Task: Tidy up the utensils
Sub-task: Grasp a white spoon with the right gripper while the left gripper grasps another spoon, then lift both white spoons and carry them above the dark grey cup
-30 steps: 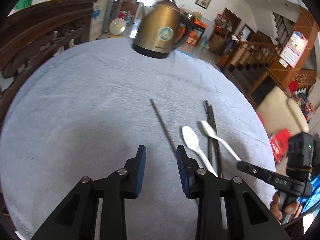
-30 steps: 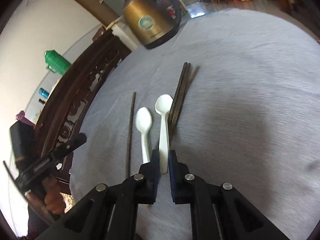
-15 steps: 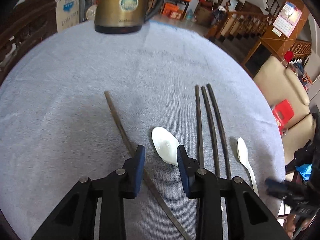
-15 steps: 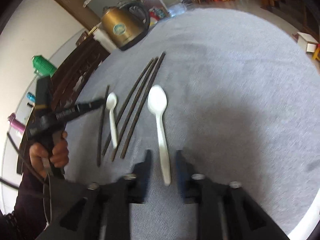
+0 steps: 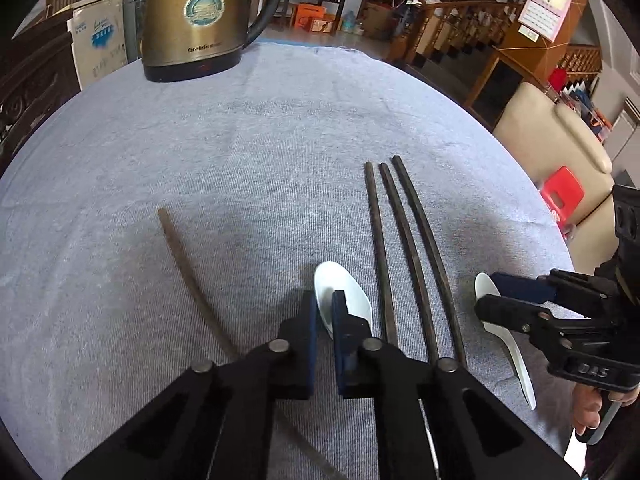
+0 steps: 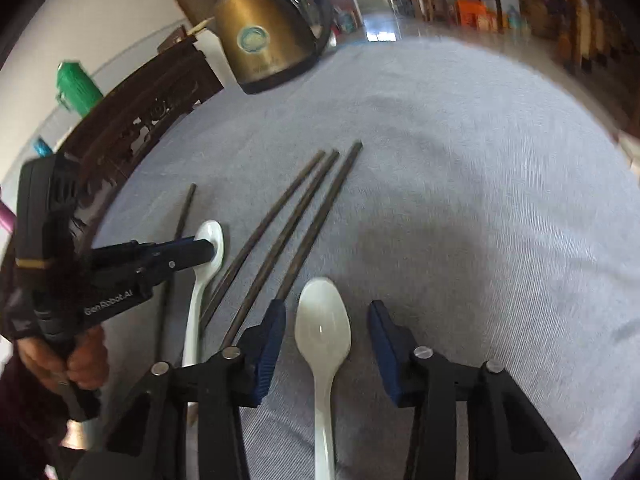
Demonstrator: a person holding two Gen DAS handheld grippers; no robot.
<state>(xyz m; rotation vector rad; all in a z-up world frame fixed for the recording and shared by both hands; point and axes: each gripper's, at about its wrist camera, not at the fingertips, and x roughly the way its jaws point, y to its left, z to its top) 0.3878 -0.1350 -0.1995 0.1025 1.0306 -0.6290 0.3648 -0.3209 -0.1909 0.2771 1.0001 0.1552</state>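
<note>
Left claw has just pinched shut on the white spoon (right claw narrowing, open).

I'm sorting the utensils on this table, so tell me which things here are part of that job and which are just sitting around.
Part of the job:
- three grouped chopsticks
- lone chopstick
- left spoon, pinched in the left tool
- right spoon, between the open right tool

Just lying about:
- kettle
- green flask
- red stool
</note>
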